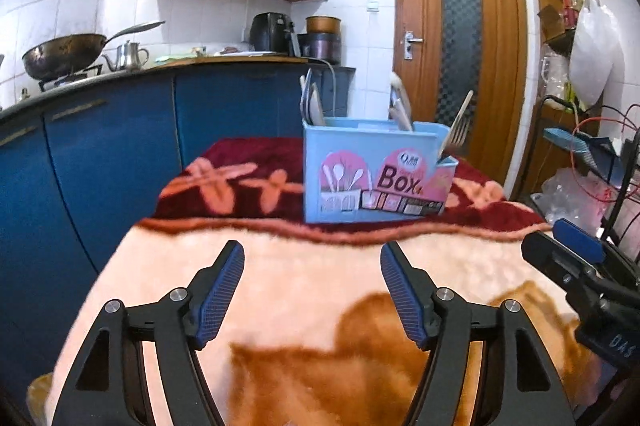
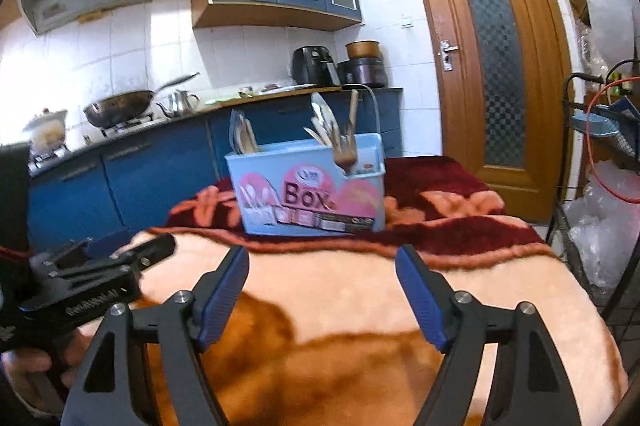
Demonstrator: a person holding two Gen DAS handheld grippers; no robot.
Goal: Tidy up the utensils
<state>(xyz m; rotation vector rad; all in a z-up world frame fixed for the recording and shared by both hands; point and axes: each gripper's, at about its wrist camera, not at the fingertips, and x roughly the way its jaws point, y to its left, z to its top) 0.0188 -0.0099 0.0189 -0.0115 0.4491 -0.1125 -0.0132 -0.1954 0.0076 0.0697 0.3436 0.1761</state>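
A light blue utensil box [image 1: 376, 174] with a pink "Box" label stands on the blanket-covered table, also in the right wrist view [image 2: 312, 194]. It holds spoons [image 1: 312, 102] at its left, more utensils in the middle, and a fork [image 1: 458, 130] tines-down at its right, seen in the right wrist view as well [image 2: 347, 146]. My left gripper [image 1: 312, 290] is open and empty, hovering over the blanket well short of the box. My right gripper [image 2: 322, 294] is open and empty, likewise short of the box. Each gripper shows at the edge of the other's view [image 1: 576, 266] [image 2: 100, 266].
The table [image 1: 280, 306] wears a peach, brown and dark red fleece blanket. Blue kitchen cabinets [image 1: 120, 146] with a wok [image 1: 64, 54] and kettle stand behind at the left. A wooden door [image 1: 460, 46] is behind; a wire rack with bags [image 1: 592, 166] stands at the right.
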